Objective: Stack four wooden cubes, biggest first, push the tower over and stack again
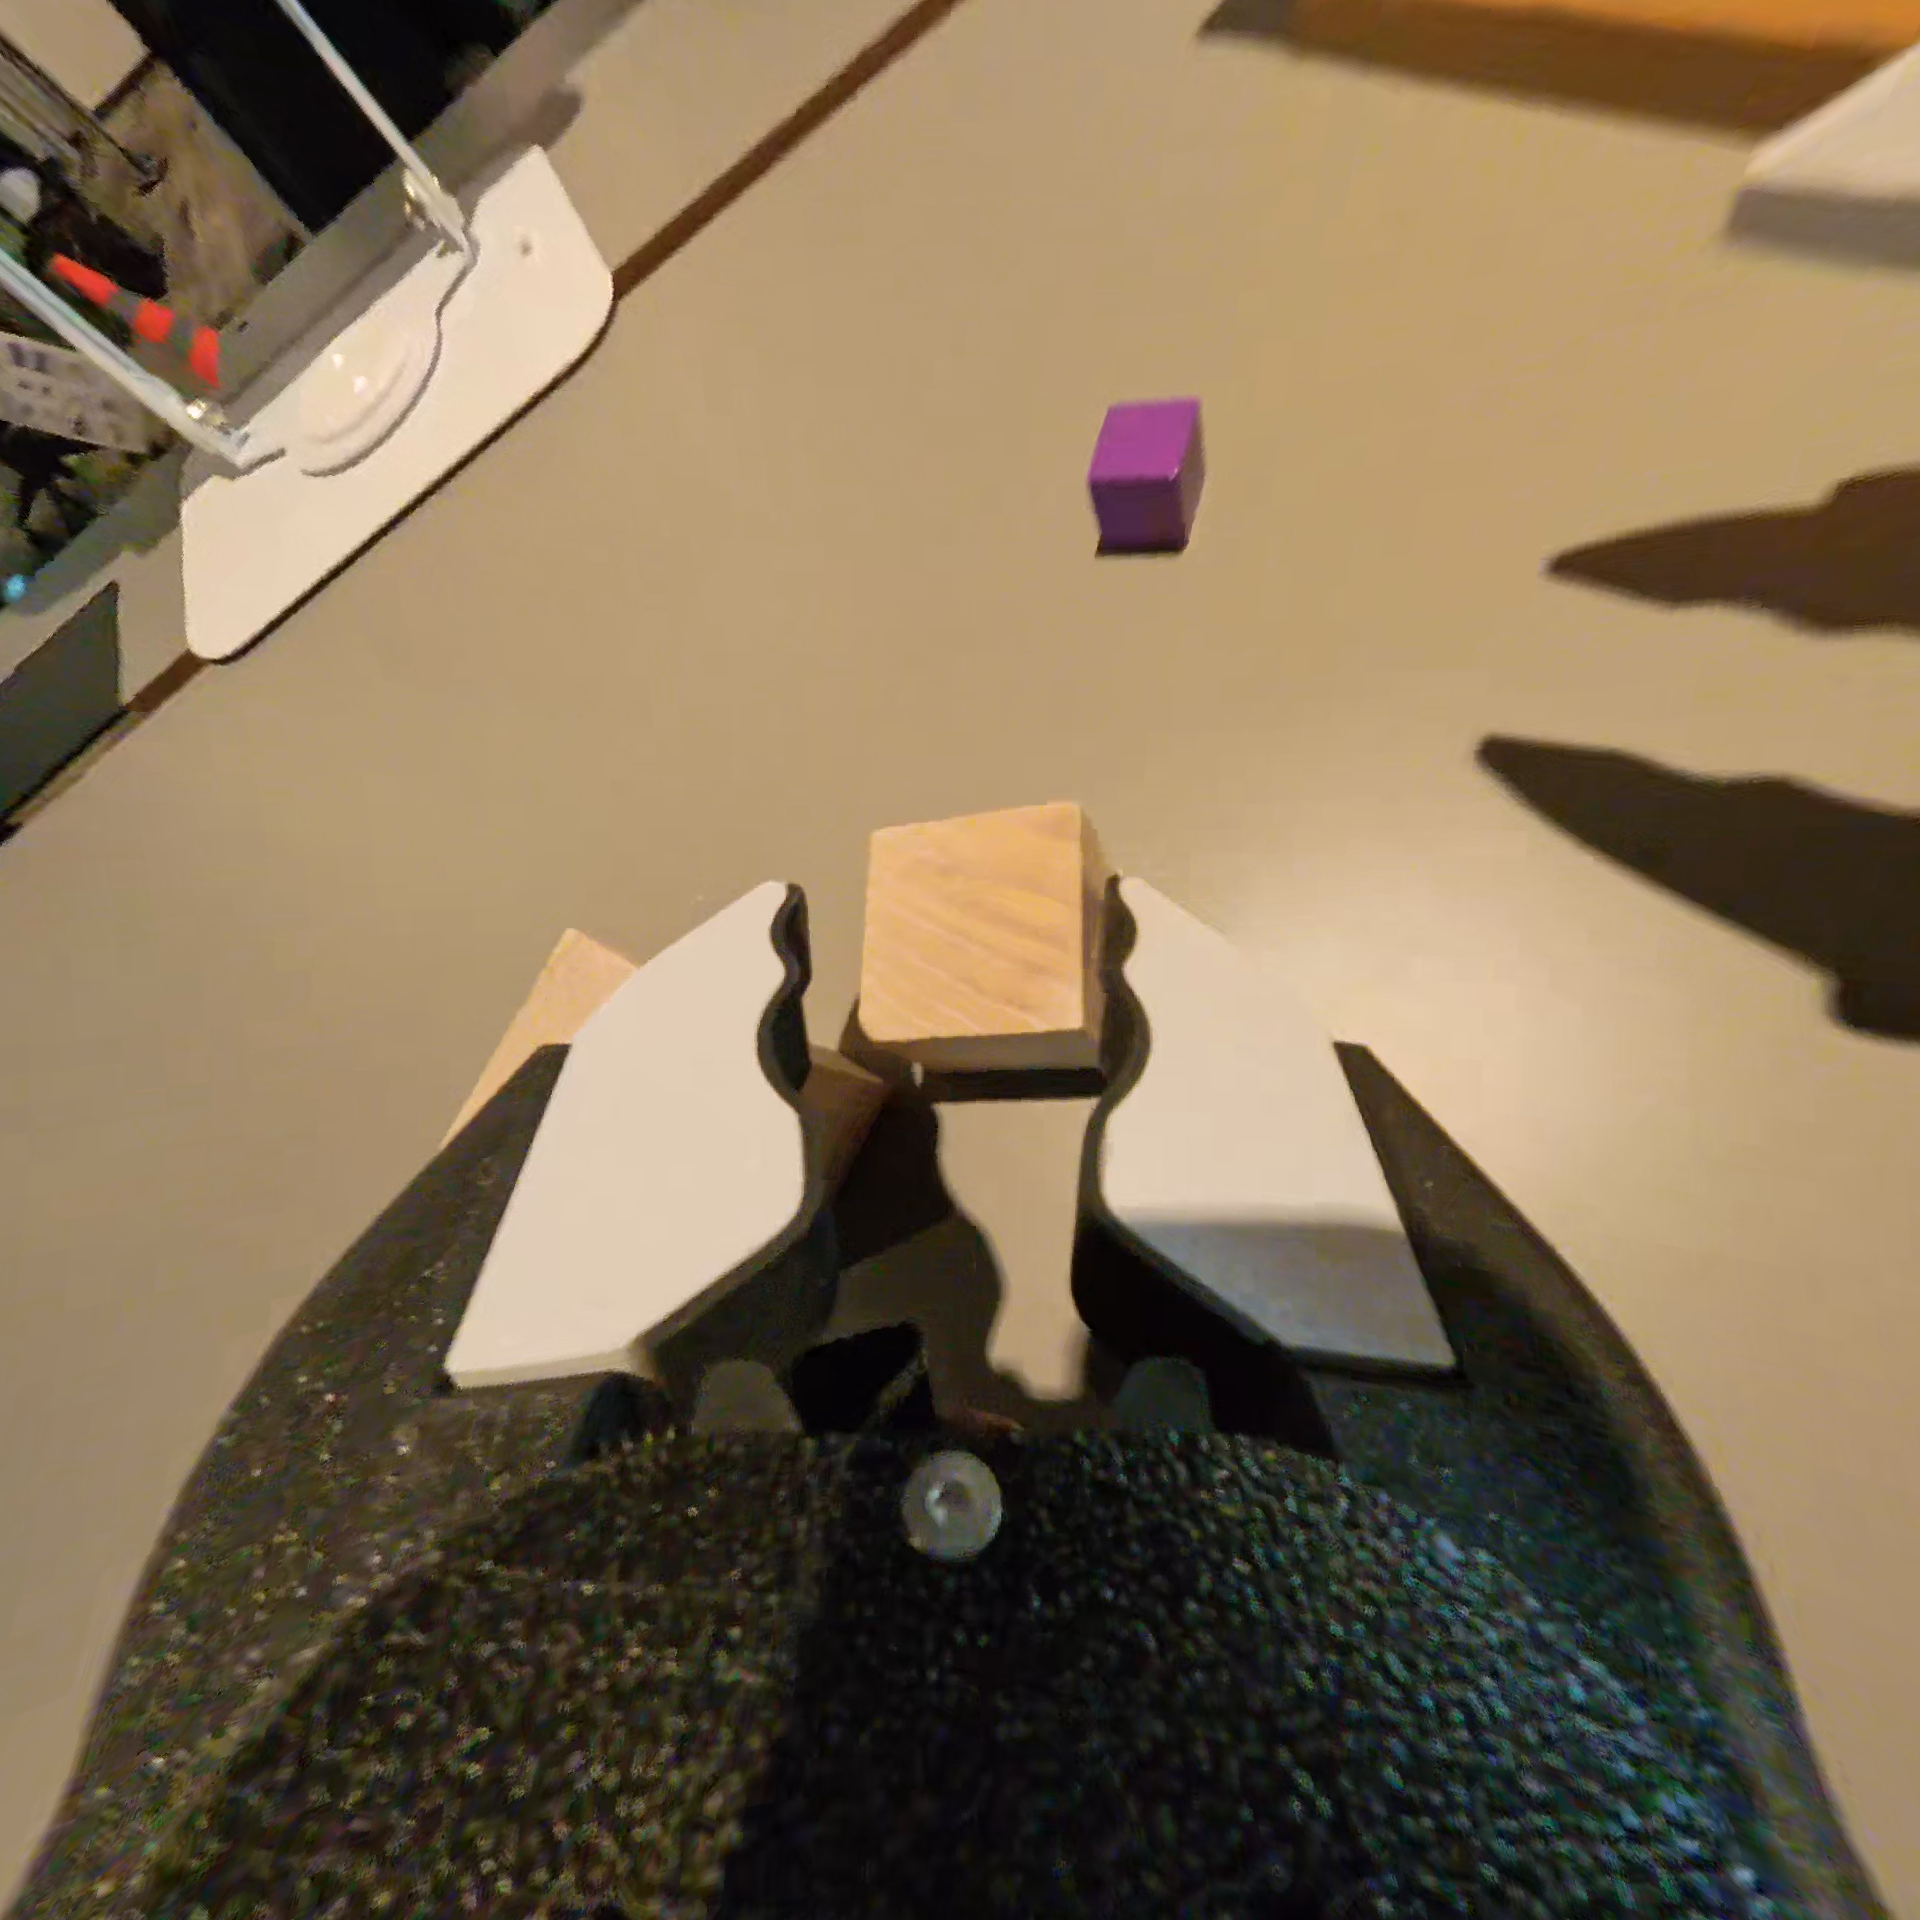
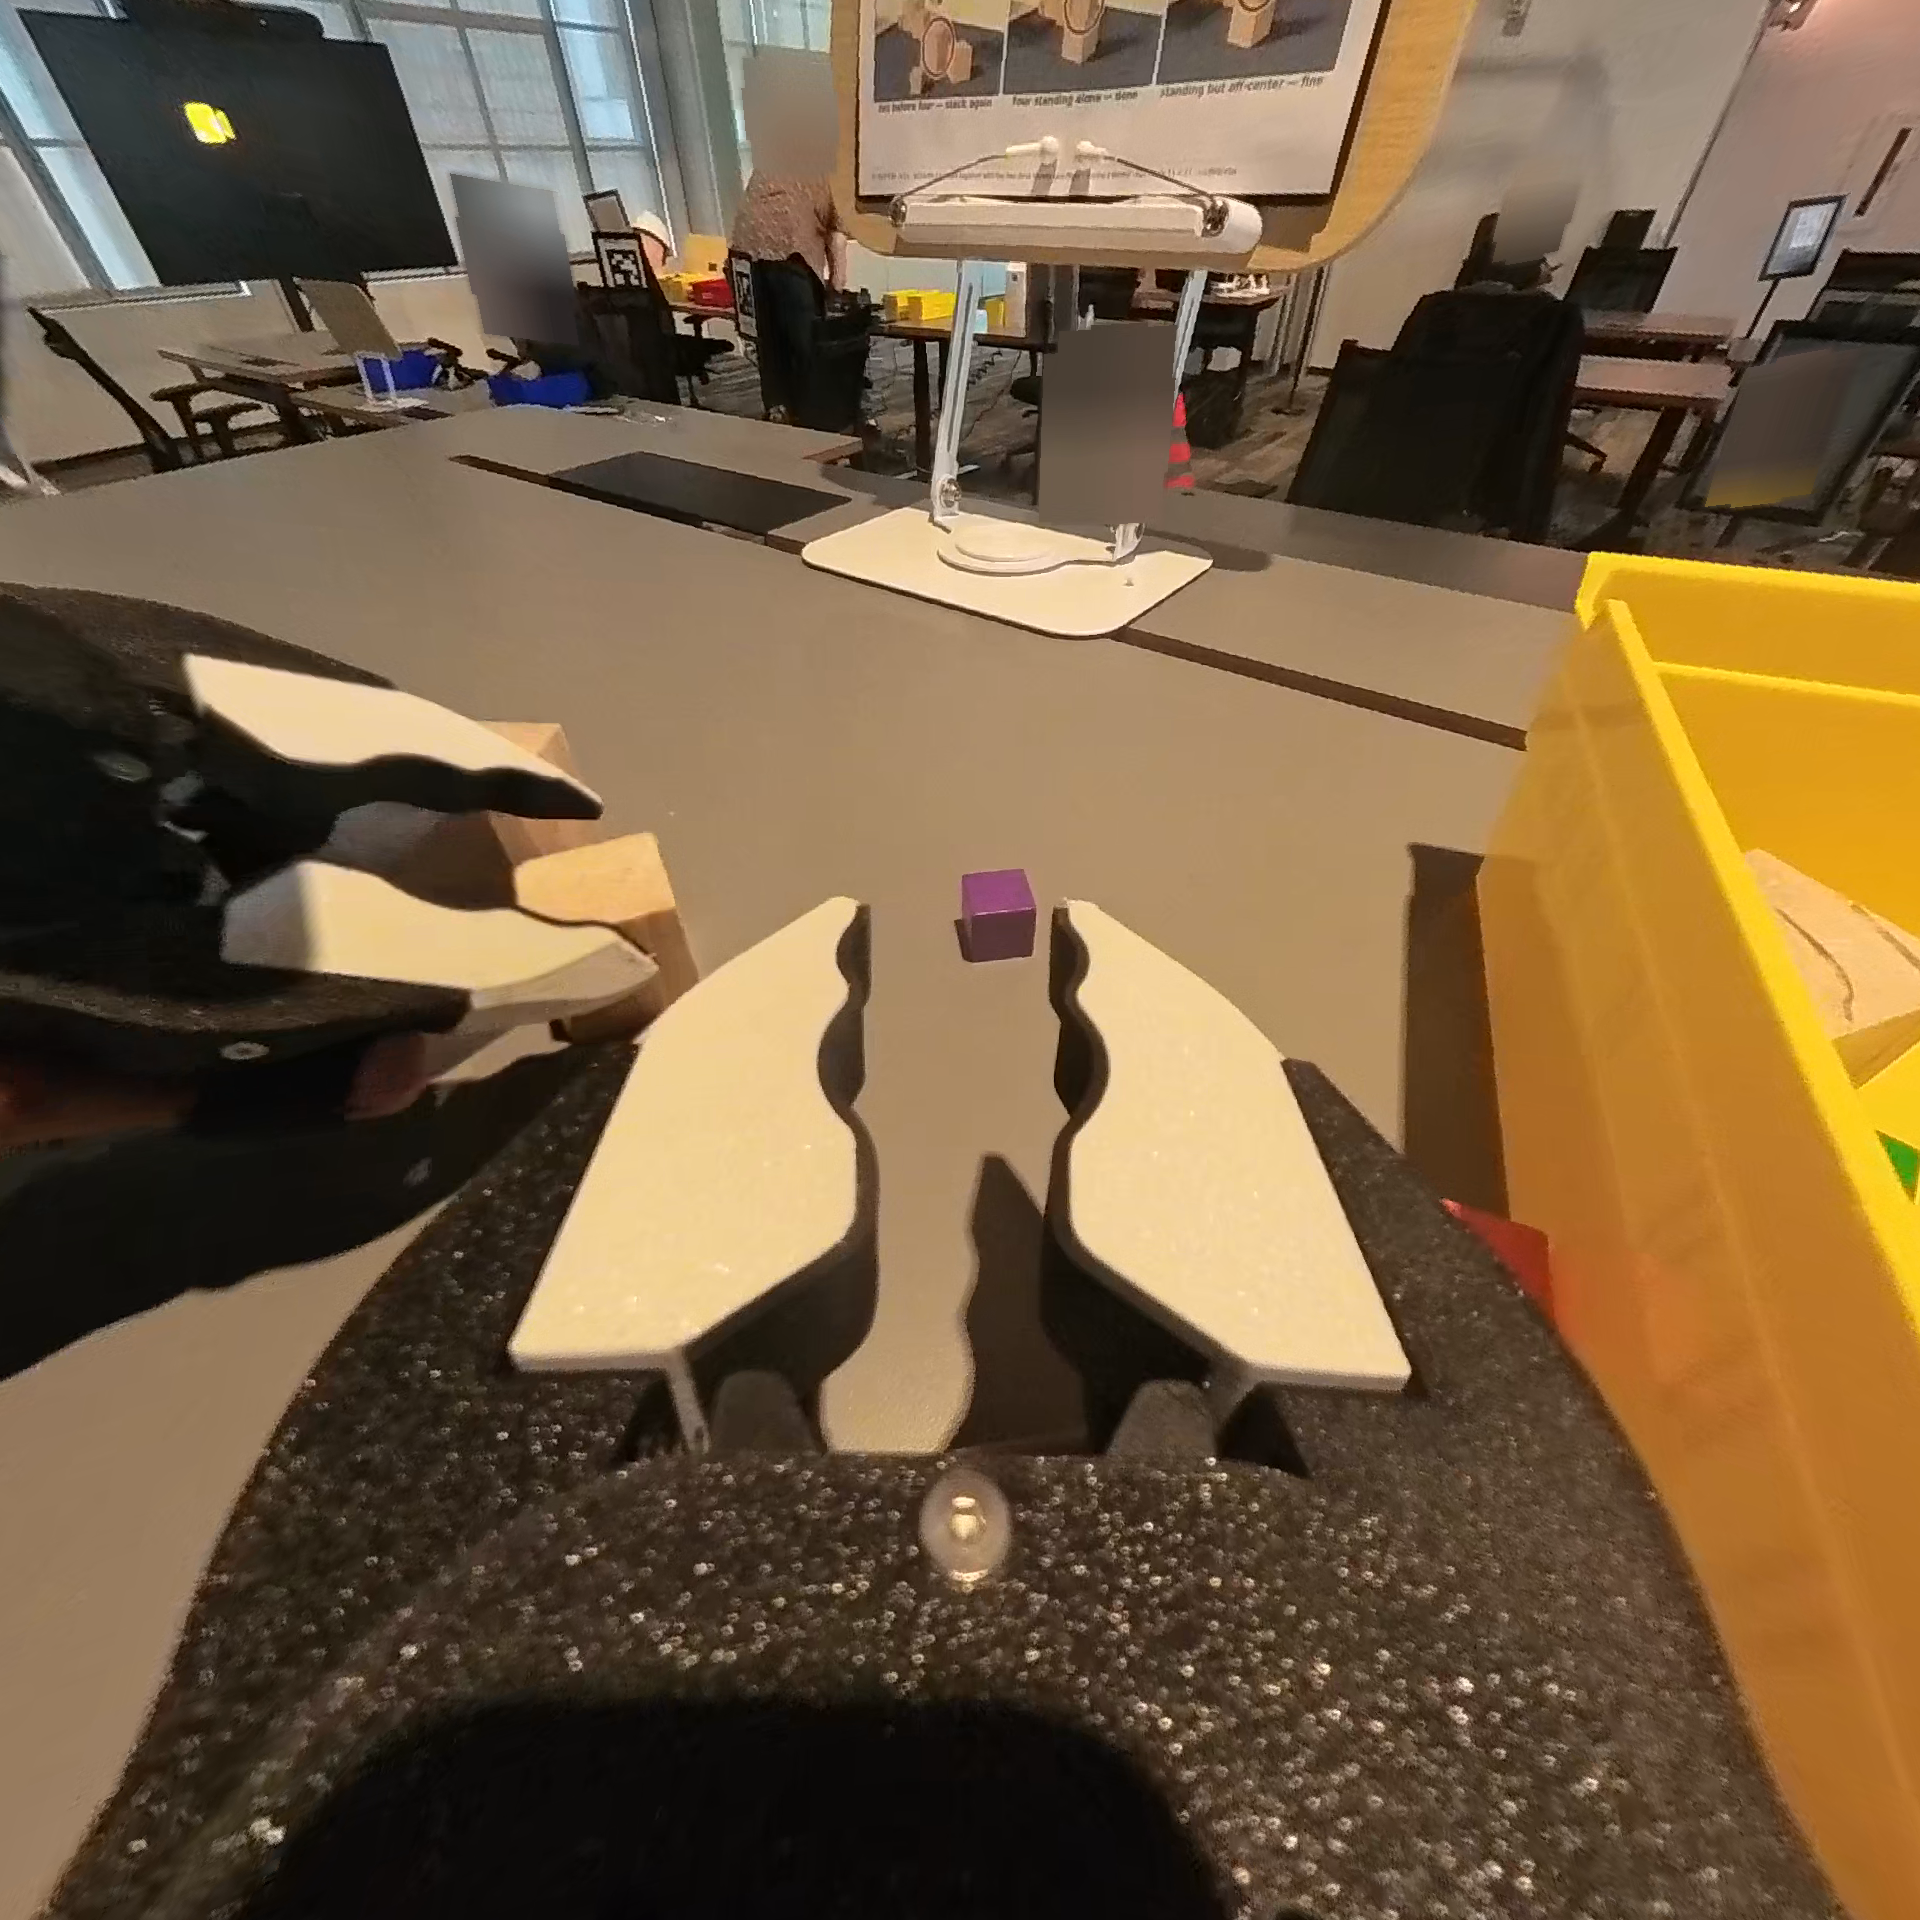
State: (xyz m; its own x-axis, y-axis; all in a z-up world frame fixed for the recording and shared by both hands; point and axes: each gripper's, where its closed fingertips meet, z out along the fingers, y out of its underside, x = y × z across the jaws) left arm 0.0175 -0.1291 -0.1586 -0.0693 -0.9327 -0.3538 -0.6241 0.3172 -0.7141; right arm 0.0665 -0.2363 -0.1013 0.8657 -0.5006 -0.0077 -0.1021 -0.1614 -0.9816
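1. The left gripper is closed on a medium wooden cube and holds it beside a larger wooden cube, a little higher than that cube's lower part; whether the 2 touch, I cannot tell
2. The right gripper is open and holds nothing; the small purple cube lies on the worktop just ahead, between the fingertips
3. I judge the task is early: at most 2 cubes are together, no tower of 4 stands, so the rest of the stacking, the push and the second stacking remain
4. Taking the purple cube as landmark: the worktop around it is bare, with free room on all sides. The yellow bin stands to its right, close to the right gripper. The white stand is well behind it, near the far edge
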